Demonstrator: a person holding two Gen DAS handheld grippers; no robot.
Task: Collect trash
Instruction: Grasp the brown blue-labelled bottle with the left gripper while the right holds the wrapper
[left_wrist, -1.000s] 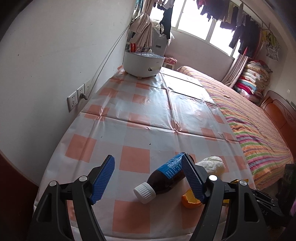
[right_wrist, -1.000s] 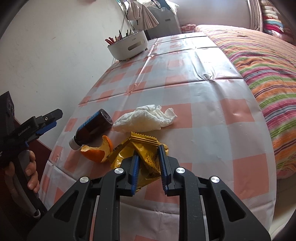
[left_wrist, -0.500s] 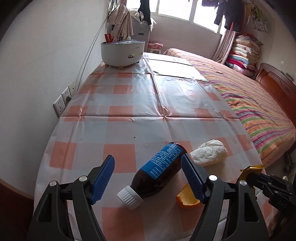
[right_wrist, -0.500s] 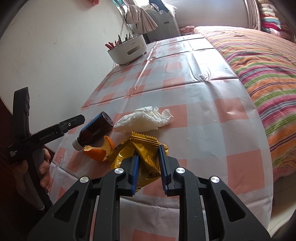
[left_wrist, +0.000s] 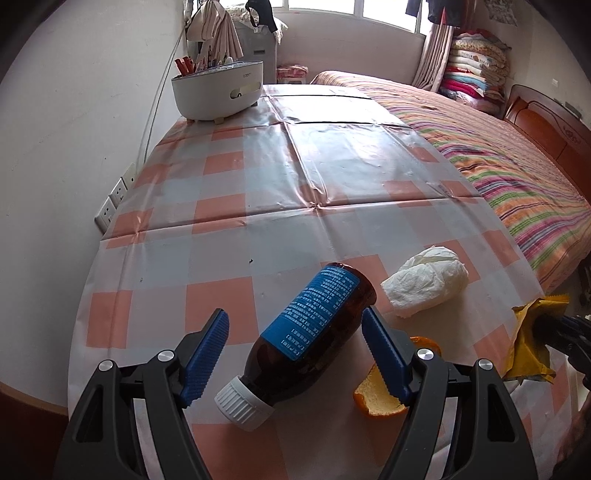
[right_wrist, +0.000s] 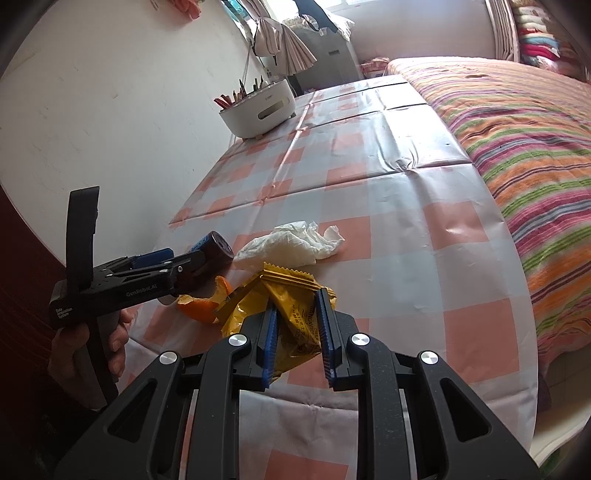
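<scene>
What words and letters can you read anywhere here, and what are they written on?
"GenRobot.AI": black left gripper, side of body.
"Data Acquisition System": same gripper, small print near its handle.
Brown bottle, blue label: white print, too small to read.
Crumpled yellow wrapper: dark print, too creased.
White round holder: grey logo, too blurred.

Brown bottle (left_wrist: 314, 339), blue label (left_wrist: 317, 310)

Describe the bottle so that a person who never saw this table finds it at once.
On the checked tablecloth, look at the near end, far from the white pen holder. The brown bottle lies on its side between the open left gripper. Unlike the tissue and orange peel beside it, it has a blue label and a white cap.
</scene>
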